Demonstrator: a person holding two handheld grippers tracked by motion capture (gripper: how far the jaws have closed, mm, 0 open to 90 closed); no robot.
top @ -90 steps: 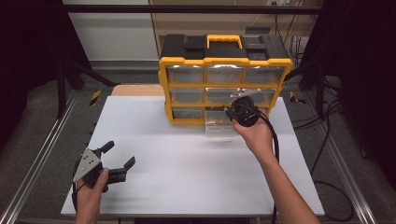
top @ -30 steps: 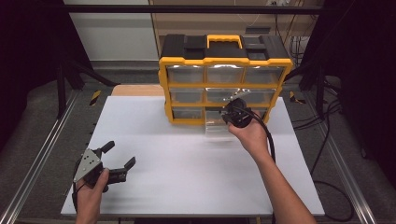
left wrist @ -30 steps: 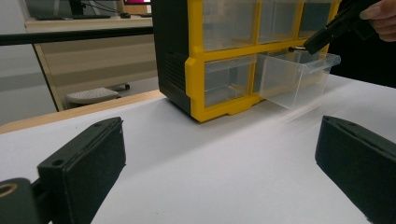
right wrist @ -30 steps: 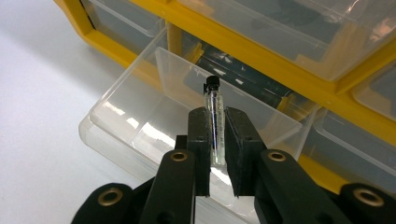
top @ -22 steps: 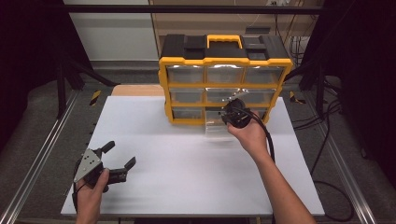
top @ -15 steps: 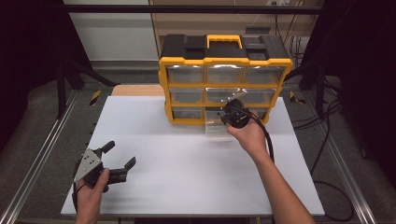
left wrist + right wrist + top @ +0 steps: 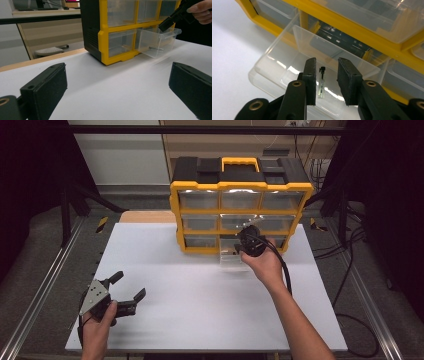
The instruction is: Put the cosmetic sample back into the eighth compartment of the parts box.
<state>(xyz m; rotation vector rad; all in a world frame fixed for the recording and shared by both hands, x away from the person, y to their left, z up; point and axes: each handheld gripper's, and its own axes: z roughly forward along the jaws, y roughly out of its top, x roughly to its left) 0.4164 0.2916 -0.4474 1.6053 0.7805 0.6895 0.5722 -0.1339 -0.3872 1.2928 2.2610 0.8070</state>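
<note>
We hover over the open drawer [image 7: 287, 72]
Our right gripper [image 7: 326, 82], jaws just parted narrowly, frames a small vial [image 7: 321, 83] lying below; left gripper [image 7: 120, 292] gapes wide.

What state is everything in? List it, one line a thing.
Organizer: upright on the table.
Bottom middle drawer: pulled out.
Other drawers: pushed in.
Vial: inside the pulled-out drawer, capped, touched by neither pad.
Right gripper: jaws have just been opening, apart on either side of the vial.
Left gripper: open, holding nothing.
</note>
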